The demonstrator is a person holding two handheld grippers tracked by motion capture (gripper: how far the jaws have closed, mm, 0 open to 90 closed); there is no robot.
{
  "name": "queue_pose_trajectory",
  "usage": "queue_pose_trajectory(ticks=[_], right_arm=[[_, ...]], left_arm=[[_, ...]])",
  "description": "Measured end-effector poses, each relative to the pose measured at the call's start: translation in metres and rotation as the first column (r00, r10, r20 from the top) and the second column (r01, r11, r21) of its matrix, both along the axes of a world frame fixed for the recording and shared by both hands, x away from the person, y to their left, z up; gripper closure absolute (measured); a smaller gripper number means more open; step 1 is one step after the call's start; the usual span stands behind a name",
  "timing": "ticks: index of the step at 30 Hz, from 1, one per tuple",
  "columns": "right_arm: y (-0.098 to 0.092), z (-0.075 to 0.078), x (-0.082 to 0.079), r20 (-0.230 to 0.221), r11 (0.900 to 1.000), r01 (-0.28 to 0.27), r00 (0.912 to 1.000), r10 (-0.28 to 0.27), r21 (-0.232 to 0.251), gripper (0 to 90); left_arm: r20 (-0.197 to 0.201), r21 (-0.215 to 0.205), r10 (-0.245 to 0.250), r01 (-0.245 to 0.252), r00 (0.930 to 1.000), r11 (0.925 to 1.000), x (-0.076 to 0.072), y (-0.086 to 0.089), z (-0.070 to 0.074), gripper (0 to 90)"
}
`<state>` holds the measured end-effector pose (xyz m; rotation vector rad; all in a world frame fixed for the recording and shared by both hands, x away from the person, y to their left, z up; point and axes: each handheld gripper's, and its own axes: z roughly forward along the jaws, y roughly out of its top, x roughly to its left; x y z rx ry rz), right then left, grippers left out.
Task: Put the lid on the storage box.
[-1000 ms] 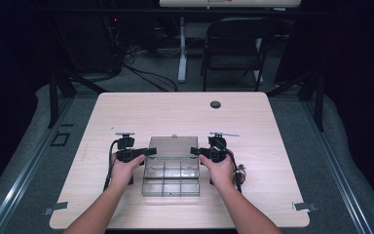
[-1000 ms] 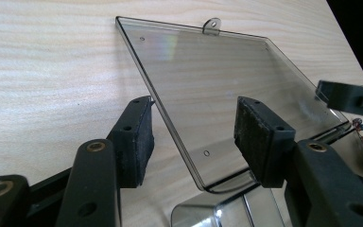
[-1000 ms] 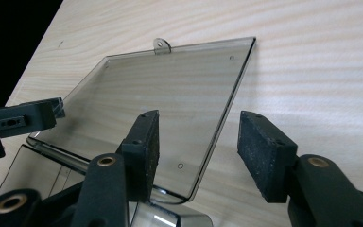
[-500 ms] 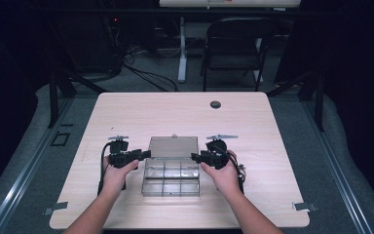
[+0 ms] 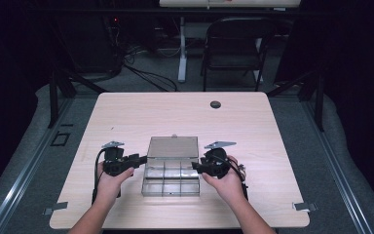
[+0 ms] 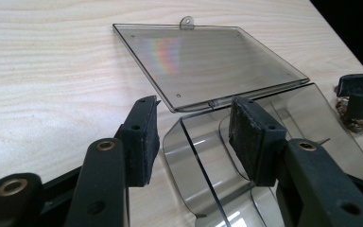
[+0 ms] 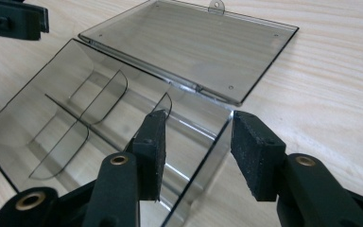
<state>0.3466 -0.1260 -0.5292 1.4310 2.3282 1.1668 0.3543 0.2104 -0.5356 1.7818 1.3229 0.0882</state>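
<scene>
Wooden table (image 5: pixel 126 117): open clear box (image 5: pixel 170 178) between left gripper (image 5: pixel 139 159) and right gripper (image 5: pixel 197 169)

Surface (image 5: pixel 126 117) bare across far half and down both side margins, passage free there bar one small dark disc (image 5: pixel 215 104) nr far edge. Centre obstructed by clear compartment box (image 5: pixel 171 178), its lid (image 5: pixel 173 147) lying open flat behind it; thin dividers split interior, so entry from above only. Left tool (image 5: pixel 139 159) and right tool (image 5: pixel 197 169) flank box ends w/ jaws apart, having just narrowed, each straddling an end wall without touching; small metal clutter (image 5: pixel 242 171) sits just right of right hand.
</scene>
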Motion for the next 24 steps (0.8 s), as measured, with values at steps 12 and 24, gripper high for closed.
queue_pose_trajectory(ticks=[12,24], right_arm=[[-0.038,0.004,-0.012,0.020,0.997,0.073,0.9971,-0.073,0.028,61.0],[-0.078,0.011,-0.020,0.084,0.981,0.184,0.9803,-0.178,-0.058,62.7]], left_arm=[[0.004,-0.027,-0.031,0.031,0.9995,0.9991,-0.007,0.008,-0.001,51.7],[0.019,0.007,-0.037,0.037,0.9992,0.9993,-0.008,0.011,-0.002,50.9]])
